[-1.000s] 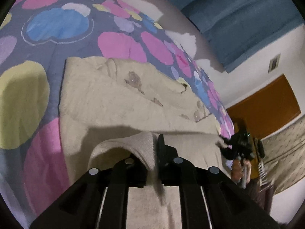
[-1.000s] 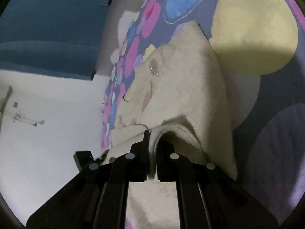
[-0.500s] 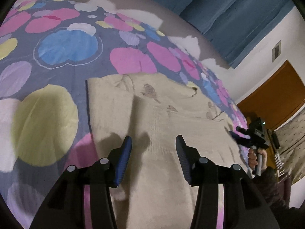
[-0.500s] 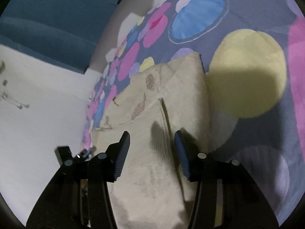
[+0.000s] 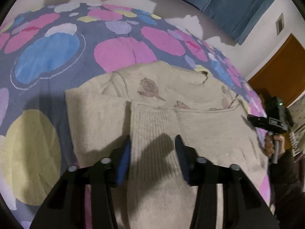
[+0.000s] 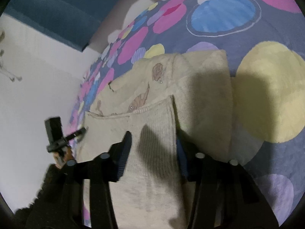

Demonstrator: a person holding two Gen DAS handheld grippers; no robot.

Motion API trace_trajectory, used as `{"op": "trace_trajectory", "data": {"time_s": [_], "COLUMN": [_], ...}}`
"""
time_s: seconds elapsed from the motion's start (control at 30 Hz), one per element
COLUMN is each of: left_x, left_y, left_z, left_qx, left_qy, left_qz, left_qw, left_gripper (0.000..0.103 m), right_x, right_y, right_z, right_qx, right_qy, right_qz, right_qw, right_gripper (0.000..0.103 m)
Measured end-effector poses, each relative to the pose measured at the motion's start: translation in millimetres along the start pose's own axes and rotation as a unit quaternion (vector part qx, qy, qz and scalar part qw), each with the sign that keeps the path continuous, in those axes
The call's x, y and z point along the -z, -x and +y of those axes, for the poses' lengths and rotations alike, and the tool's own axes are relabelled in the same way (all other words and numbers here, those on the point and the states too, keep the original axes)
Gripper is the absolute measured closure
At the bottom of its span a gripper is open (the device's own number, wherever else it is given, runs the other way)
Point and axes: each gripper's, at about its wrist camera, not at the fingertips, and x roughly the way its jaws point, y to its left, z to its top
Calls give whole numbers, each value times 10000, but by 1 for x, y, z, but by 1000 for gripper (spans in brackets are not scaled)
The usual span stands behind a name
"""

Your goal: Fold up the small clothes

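The cream sweater (image 5: 200, 126) lies flat on the bedspread (image 5: 47, 57), its ribbed hem (image 5: 152, 126) turned up over the body just short of the brownish motifs (image 5: 150, 87). The left gripper (image 5: 153, 148) hangs above the hem, released, jaws lately narrowing around nothing. Only the left wrist view takes in the orange door (image 5: 282, 76) at far right and the person's hand (image 5: 274, 145) holding the right gripper. The right wrist view alone shows a bare white wall (image 6: 38, 95) at left; its right gripper (image 6: 154, 145) is likewise released over the knit. The bedspread is fuzzy, with round pink, blue and yellow blobs
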Motion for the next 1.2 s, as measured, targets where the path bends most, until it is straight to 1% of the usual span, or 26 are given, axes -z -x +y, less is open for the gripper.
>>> {"op": "trace_trajectory", "data": {"time_s": [0.03,0.07,0.1,0.17,0.23,0.3,0.4,0.53,0.57,0.67,0.77,0.83,0.93,1.0,1.03,1.07,1.13,1.2], "left_x": [-1,0,0,2,4,4,-4,-26,-35,-62,-81,-89,-87,-82,-80,-80,-79,-78], "left_y": [-2,-4,-5,-1,6,18,44,61,62,54,30,4,-33,-49,-52,-52,-52,-55], "left_z": [-2,-5,-7,-20,-31,-38,-43,-46,-47,-43,-33,-19,3,13,17,19,19,19], "left_qx": [-96,-109,-159,-496,-664,-730,-792,-1019,-1109,-1264,-1486,-1632,-1774,-1817,-1776,-1737,-1711,-1723], "left_qy": [-16,-31,-70,-357,-553,-617,-541,-517,-527,-454,-391,-279,-110,-39,14,59,94,94], "left_qz": [47,109,123,-17,-193,-419,-836,-1205,-1296,-1405,-1342,-1129,-756,-614,-636,-661,-674,-643], "left_qw": [9999,9999,9998,9981,9961,9945,9919,9861,9839,9809,9790,9797,9812,9814,9820,9826,9829,9829], "left_gripper": [86,91,98,99,99,99,99,99,99,99,99,99,99,99,99,99,98,98], "right_x": [1,3,3,5,8,9,4,-18,-27,-57,-83,-98,-105,-104,-102,-100,-98,-97], "right_y": [-1,-2,-3,-1,5,12,30,48,50,44,26,5,-24,-41,-47,-50,-49,-48], "right_z": [2,5,7,13,21,30,44,57,58,55,45,29,7,-9,-16,-23,-32,-36], "right_qx": [99,180,204,336,388,412,448,473,452,501,591,660,827,962,940,830,567,445], "right_qy": [83,193,232,366,491,601,754,876,846,686,551,313,69,-62,-145,-255,-409,-536], "right_qz": [18,40,37,-64,-198,-329,-622,-1025,-1120,-1300,-1342,-1229,-966,-791,-730,-749,-819,-830], "right_qw": [9999,9996,9995,9987,9978,9968,9942,9897,9891,9879,9877,9897,9919,9922,9928,9934,9942,9941], "right_gripper": [81,91,97,98,99,99,99,99,99,99,99,99,99,99,99,99,100,101]}}
